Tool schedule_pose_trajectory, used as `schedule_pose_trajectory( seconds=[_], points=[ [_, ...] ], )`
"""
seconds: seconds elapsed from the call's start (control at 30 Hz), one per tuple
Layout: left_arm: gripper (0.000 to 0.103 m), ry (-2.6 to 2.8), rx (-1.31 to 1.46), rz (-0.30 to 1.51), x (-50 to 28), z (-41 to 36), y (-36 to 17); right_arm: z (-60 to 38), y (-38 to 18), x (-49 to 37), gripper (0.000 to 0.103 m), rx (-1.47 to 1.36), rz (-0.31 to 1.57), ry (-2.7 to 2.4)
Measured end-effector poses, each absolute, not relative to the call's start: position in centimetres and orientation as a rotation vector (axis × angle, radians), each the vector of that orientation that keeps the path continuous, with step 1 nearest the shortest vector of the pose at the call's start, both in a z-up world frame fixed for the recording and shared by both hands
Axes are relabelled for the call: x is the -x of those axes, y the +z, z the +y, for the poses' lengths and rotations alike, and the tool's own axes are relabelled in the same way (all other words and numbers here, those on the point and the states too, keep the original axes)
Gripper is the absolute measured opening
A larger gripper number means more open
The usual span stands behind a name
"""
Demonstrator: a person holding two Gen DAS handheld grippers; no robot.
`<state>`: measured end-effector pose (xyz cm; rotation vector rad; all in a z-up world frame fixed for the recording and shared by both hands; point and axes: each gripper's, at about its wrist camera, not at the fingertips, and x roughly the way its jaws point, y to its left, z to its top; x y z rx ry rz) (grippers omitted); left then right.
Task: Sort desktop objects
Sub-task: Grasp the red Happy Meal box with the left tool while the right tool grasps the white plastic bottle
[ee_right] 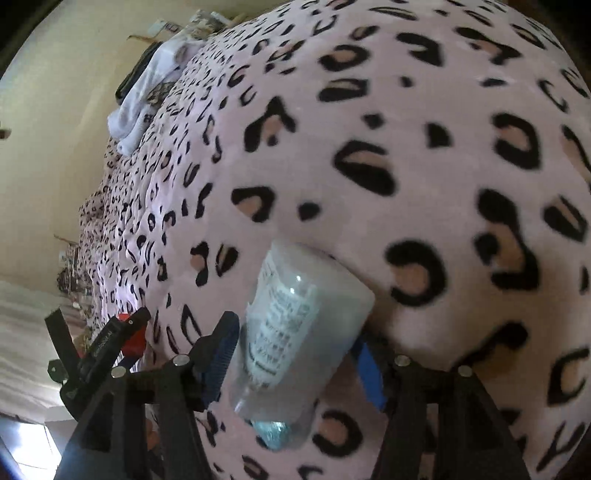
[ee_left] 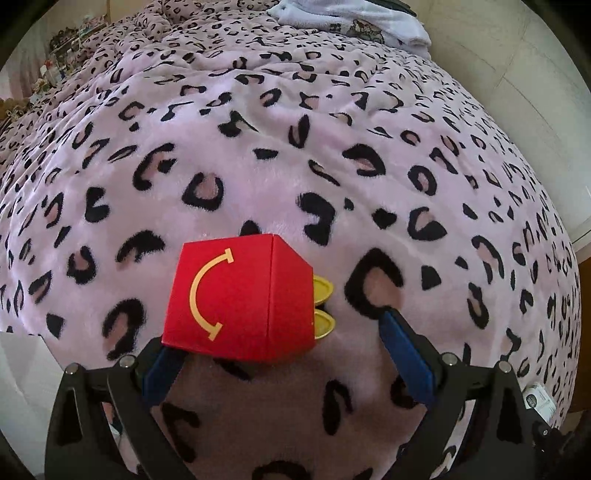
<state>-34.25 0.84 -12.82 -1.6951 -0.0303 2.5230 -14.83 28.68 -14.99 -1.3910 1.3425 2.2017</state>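
A red cardboard box (ee_left: 236,299) with a yellow curved arrow and two yellow loop handles (ee_left: 323,306) lies on its side on the pink leopard-print blanket (ee_left: 295,155). My left gripper (ee_left: 277,332) is open wide around the box's near end. Its left blue pad (ee_left: 160,373) sits under the box's lower left corner, and its right blue pad (ee_left: 404,350) stands apart from the box. In the right wrist view a clear plastic bottle (ee_right: 299,325) with a white label and a blue cap (ee_right: 273,434) is pinched between the blue pads of my right gripper (ee_right: 295,350). The bottle's base touches the blanket (ee_right: 406,147).
White folded clothing (ee_left: 351,18) (ee_right: 140,107) lies at the blanket's far end by a cream wall. Clutter lines the far left side (ee_left: 55,55). A small white item (ee_left: 539,400) sits at the blanket's right edge. The left gripper body (ee_right: 99,350) and the red box (ee_right: 130,334) show at the right view's left.
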Motion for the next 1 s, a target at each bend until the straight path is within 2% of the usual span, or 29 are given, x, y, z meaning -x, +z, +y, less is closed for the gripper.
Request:
schedule_pose_trajectory(
  seconds=[0.1,0.17,0.47,0.63,1.0],
  points=[
    [0.084,2.539,1.695,-0.040,34.3,0.8,-13.0,28.6,-14.8,15.0,0.056,1.388,1.325,2.228],
    [0.060,2.550,1.695,-0.048,34.3,0.7,-13.0,28.5,-14.7,15.1,0.050,1.386,1.314,2.246],
    [0.060,2.593,1.652,-0.062,33.2,0.6,-12.2,28.2,-14.1,15.7,0.048,1.375,1.260,2.324],
    [0.060,2.627,1.620,-0.046,32.0,0.6,-10.9,28.0,-12.5,15.2,0.048,1.364,1.161,2.384],
    [0.060,2.655,1.585,-0.001,24.4,0.5,-5.3,25.2,-9.4,13.9,0.048,1.438,0.956,2.467]
  ],
)
